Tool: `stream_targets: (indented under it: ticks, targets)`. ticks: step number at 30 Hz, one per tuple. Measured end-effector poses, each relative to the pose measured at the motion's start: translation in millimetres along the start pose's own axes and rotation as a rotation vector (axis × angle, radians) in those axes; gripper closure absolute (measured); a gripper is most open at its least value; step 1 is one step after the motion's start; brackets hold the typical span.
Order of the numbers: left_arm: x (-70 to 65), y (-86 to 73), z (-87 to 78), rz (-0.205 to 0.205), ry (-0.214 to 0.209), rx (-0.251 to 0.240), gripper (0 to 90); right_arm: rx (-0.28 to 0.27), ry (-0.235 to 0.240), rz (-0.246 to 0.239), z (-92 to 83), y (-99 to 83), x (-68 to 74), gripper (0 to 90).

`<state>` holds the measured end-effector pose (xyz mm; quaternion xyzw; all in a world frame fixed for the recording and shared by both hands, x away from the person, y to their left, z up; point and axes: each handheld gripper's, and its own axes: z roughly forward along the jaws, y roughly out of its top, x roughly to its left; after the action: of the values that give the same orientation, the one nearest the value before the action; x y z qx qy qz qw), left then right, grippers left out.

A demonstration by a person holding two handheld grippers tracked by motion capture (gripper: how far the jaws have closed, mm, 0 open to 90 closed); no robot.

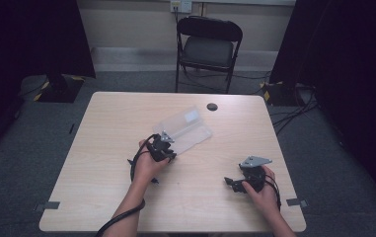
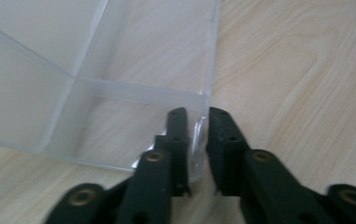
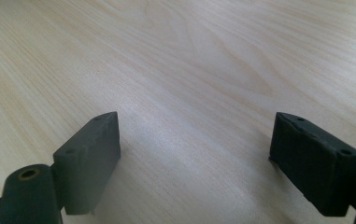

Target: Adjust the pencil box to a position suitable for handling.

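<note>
Forearms and hands, nearest the high camera, entering from the bottom edge, one gripper in each. Worktop (image 1: 101,197): pale wood grain, rounded corners, a small dark round fitting (image 1: 212,106) near its far edge. Clear plastic box (image 1: 185,129): shallow, translucent, with inner dividers, lying flat a little beyond the worktop's middle, its near corner at the left hand. Left gripper (image 2: 198,128): jaws drawn together on the thin wall at that near corner, one jaw inside the box and one outside, the wall pinched between them. Right gripper (image 3: 194,154): resting low over bare wood at the near right, well apart from the box, jaws wide apart with nothing between. Step in hand, by judgement: securing the box by its corner. Next move likely calls for a steady pull or lift, as the thin wall may flex or slip.
</note>
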<state>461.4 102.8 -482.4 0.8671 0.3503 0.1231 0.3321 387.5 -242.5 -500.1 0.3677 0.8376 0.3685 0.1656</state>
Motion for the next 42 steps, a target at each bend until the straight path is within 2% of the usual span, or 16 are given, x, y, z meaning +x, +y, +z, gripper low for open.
stream_targets:
  ticks: [3, 5, 7, 10, 12, 17, 19, 20, 22, 28, 29, 31, 32, 34, 39, 42]
  targets:
    - [-2.8, 1.2, -0.3, -0.002, -0.006, 0.013, 85.2, 0.0, 0.002, 0.0, 0.1, 0.0, 0.0, 15.7]
    - [-3.1, 2.1, -2.2, -0.003, 0.023, 0.032, 86.5, 0.0, 0.0, 0.0, 0.0, 0.0, 0.0, 15.7]
    - [-0.6, 0.5, -3.7, -0.009, 0.0, 0.031, 86.5, 0.0, 0.002, 0.001, 0.1, 0.0, 0.0, 15.7]
    - [4.4, -2.9, -7.3, -0.002, -0.003, 0.034, 86.4, 0.0, 0.002, 0.0, 0.1, 0.0, 0.0, 15.7]
    - [6.7, -5.5, -10.0, -0.022, -0.013, 0.031, 86.5, 0.0, 0.002, 0.001, 0.1, 0.0, 0.0, 15.7]
    - [16.9, -13.2, -17.6, -0.024, 0.021, 0.044, 86.4, 0.0, 0.001, 0.0, 0.1, 0.0, 0.0, 15.7]
    - [20.8, -16.5, -20.4, -0.044, 0.019, 0.044, 86.4, 0.0, 0.001, 0.0, 0.1, 0.0, 0.0, 15.7]
    - [23.7, -17.5, -22.7, -0.031, 0.022, 0.055, 86.4, 0.0, 0.003, 0.001, 0.1, 0.0, 0.0, 15.7]
    - [26.6, -20.5, -25.1, -0.039, 0.039, 0.053, 86.4, 0.0, 0.003, 0.001, 0.1, 0.0, 0.0, 15.7]
    - [31.3, -24.5, -27.4, -0.066, 0.026, 0.043, 86.0, 0.0, 0.003, 0.0, 0.0, 0.0, -0.1, 15.7]
    - [32.1, -25.3, -27.4, -0.079, 0.017, 0.035, 84.2, 0.0, 0.003, 0.0, 0.1, 0.0, 0.0, 15.7]
    - [32.8, -27.0, -28.3, -0.093, 0.016, 0.014, 72.8, 0.0, 0.003, 0.0, 0.1, 0.0, 0.0, 15.6]
    - [31.7, -27.7, -29.2, -0.105, 0.015, 0.015, 72.2, 0.0, 0.003, 0.0, 0.1, 0.0, 0.0, 15.7]
    - [31.7, -29.4, -32.2, -0.1, 0.017, 0.005, 71.3, 0.0, 0.003, 0.0, 0.0, 0.0, -0.1, 15.7]
    - [32.7, -33.5, -46.2, -0.084, 0.026, -0.021, 61.6, -0.001, 0.003, 0.0, 0.1, 0.0, -0.1, 15.7]
    - [32.7, -36.2, -54.6, -0.1, 0.018, -0.041, 57.5, 0.0, 0.001, 0.0, 0.1, 0.0, 0.0, 15.7]
